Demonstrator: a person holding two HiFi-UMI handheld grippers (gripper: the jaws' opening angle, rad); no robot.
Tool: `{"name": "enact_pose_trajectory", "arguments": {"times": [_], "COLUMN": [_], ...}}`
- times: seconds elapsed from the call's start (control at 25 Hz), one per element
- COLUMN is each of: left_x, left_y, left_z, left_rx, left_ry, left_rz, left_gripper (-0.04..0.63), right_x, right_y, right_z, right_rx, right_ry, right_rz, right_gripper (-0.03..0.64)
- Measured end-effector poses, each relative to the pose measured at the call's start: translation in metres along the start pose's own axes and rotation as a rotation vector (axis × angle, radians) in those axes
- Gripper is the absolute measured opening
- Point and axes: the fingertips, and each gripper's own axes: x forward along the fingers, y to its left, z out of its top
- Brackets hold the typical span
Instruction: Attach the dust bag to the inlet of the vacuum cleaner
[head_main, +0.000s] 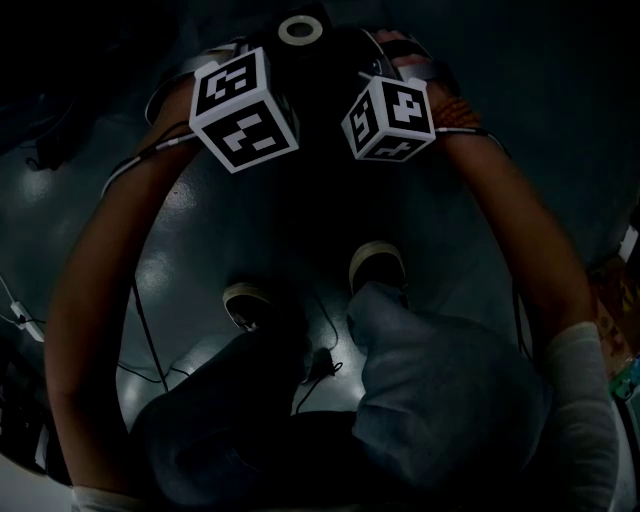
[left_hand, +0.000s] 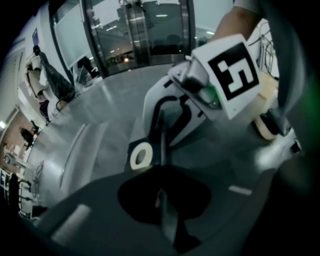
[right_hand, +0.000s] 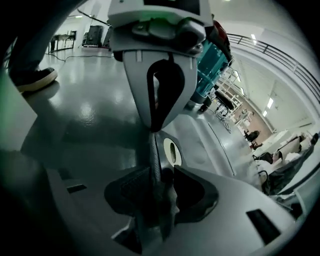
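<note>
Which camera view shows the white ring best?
The left gripper view: the white ring is bright, near, with its hole open to the camera. The head view shows it small and dim at the top edge. The right gripper view shows a narrow oval.

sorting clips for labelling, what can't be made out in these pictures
- vacuum cleaner: cannot be picked out; head view too dark.
- white ring: collar or inlet, cannot tell; dim in head view, small in gripper views.
- dark sheet, likely the dust bag: edge-on in both gripper views, shape hidden.
</note>
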Motion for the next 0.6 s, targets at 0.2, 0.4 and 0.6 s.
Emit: {"name": "enact_pose_trajectory", "arguments": {"times": [0.2, 0.4, 0.6], "left_x": [-0.007, -0.010, 0.000], "left_y": [0.002, 0.008, 0.011], "left_z": [-0.001, -0.005, -0.011], "left_rx": [-0.002, 0.033, 0.212], "left_ry": [-0.011, -0.017, 0.060], "left_rz": [0.013, 0.133, 0.303], "left_gripper": [0.014, 0.155, 0.255], "right_x": [0.005, 0.005, 0.001], "right_y": [0.000, -0.006, -0.013], "right_z": [0.002, 0.006, 0.011], "right_rx": [-0.077, -0.097, -0.078], "right_ry": [0.037, 0.056, 0.053], "right_rz": [-0.035, -0.083, -0.100], "right_gripper": [0.118, 0.089, 0.074]}}
